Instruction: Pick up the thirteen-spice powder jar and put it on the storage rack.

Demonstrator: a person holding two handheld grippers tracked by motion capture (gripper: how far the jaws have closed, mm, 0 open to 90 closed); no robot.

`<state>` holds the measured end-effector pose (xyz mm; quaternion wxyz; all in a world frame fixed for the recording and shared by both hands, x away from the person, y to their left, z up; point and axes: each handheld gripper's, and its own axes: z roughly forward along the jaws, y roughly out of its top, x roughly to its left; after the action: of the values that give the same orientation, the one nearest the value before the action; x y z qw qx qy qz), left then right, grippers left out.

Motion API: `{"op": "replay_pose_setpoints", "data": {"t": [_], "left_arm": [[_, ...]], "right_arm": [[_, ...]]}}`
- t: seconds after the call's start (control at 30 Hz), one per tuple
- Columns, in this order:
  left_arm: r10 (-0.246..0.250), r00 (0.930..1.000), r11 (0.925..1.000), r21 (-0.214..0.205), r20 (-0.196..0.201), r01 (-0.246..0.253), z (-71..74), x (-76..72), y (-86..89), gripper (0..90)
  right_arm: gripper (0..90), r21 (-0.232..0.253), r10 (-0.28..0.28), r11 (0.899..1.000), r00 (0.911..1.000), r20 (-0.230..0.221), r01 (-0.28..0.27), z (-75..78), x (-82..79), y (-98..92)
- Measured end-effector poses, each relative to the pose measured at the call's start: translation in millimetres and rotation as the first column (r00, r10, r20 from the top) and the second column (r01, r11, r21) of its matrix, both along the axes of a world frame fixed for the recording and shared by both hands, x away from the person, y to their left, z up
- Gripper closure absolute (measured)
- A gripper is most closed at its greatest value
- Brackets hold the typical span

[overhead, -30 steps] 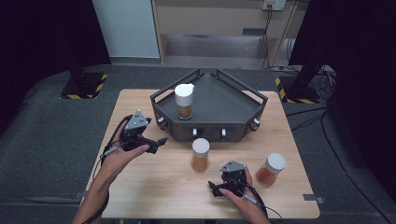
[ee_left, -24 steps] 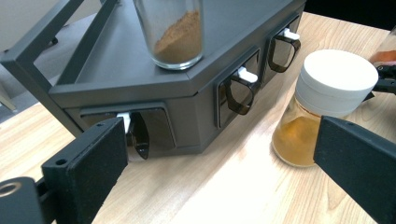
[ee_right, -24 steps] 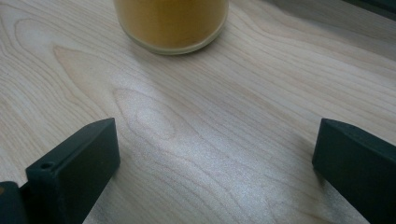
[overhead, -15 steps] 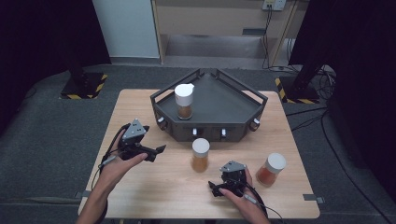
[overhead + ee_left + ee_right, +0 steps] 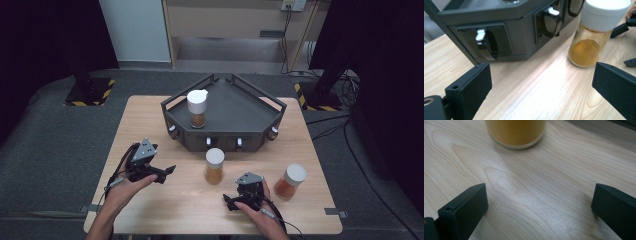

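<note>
Beside jar [image 5: 214, 165], both fingers wide, empty.

jar: [image 5: 214, 166] clear glass spice jar, white screw lid on
contents: yellow-orange powder, fills about the lower half
pose: upright, standing on the wooden table [image 5: 150, 125]
position: near the table's middle, just in front of the dark rack [image 5: 250, 107], apart from its front wall
neighbours: between the two grippers, touching neither
left gripper view: jar [image 5: 596, 32] sits ahead and to the right, lid closed
right gripper view: jar's base [image 5: 515, 132] straight ahead, flat on the wood
</note>
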<state>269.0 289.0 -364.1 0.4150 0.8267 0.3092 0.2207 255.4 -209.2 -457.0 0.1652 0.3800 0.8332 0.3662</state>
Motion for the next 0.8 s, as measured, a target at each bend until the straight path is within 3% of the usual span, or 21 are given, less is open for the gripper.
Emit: {"op": "replay_pose_setpoints", "data": {"t": [0.8], "left_arm": [[0.054, 0.9974, 0.9984, -0.016, -0.047, -0.055, -30.2, -25.6, 15.8, 1.2]], "right_arm": [[0.9, 0.000, -0.002, 1.000, 1.0000, 0.000, 0.002, -0.1, -0.3, 0.3]]}}
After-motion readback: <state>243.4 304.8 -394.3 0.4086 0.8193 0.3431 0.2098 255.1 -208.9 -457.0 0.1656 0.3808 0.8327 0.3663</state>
